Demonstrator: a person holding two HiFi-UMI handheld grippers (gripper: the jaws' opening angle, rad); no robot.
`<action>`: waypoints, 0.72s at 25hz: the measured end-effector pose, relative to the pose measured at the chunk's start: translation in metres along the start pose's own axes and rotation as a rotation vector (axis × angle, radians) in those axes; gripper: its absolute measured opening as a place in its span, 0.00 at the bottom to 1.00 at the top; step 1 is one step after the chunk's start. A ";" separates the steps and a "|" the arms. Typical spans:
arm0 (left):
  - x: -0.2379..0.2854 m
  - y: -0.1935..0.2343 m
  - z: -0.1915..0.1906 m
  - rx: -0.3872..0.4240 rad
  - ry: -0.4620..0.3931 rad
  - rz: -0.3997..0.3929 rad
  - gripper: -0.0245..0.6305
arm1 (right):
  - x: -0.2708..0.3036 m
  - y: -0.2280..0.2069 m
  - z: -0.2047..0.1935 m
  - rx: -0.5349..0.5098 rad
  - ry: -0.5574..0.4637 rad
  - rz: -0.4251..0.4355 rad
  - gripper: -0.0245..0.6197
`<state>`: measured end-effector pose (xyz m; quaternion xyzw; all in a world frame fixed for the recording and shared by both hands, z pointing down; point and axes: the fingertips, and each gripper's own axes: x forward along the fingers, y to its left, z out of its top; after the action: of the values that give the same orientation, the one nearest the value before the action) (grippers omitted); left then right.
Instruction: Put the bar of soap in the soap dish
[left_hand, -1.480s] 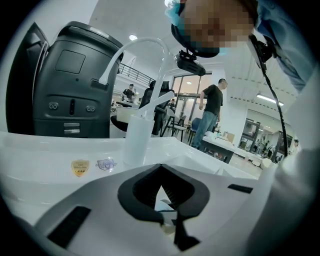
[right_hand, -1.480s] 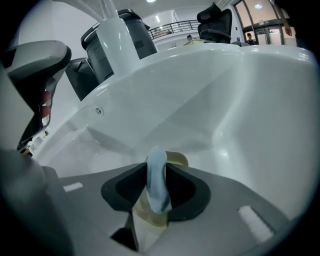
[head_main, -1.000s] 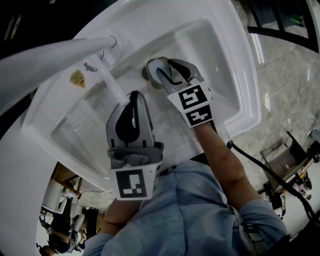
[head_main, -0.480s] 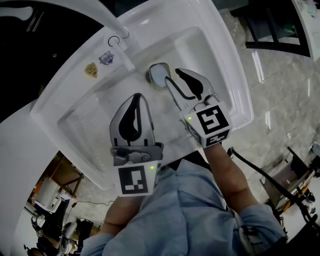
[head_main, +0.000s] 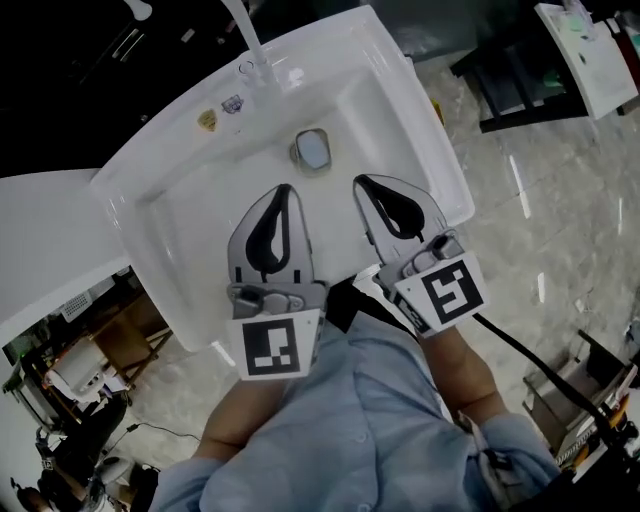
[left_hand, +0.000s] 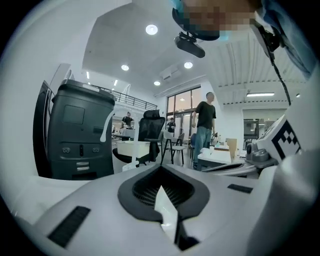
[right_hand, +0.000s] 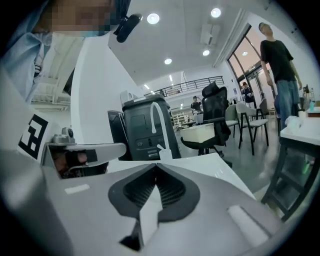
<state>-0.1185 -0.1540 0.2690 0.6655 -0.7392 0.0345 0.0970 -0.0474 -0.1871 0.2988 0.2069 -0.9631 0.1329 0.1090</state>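
Head view, white sink (head_main: 395, 85), glossy stone floor (head_main: 530, 190)

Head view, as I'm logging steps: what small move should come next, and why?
Probably draw both claws back and stop. The pale bar of soap seems to lie in the grey rounded soap dish in the white sink basin; the left claw and the right claw, which just closed on nothing, hang shut and empty above it.

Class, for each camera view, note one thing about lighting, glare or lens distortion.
Head view: the sink is bright, the top left corner dark, and glare streaks the floor. Left gripper view: round fisheye picture, black corners, ceiling lights blown white. Right gripper view: the same curve, black corners and bright ceiling lights.
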 end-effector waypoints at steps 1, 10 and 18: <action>-0.009 -0.007 0.006 0.012 -0.013 0.000 0.04 | -0.010 0.005 0.006 -0.009 -0.022 0.006 0.04; -0.074 -0.044 0.051 0.086 -0.133 0.038 0.04 | -0.067 0.048 0.050 -0.099 -0.148 0.050 0.04; -0.101 -0.056 0.072 0.116 -0.189 0.042 0.04 | -0.092 0.069 0.070 -0.149 -0.213 0.064 0.04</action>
<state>-0.0599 -0.0743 0.1753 0.6547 -0.7556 0.0160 -0.0126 -0.0060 -0.1134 0.1939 0.1805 -0.9826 0.0416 0.0167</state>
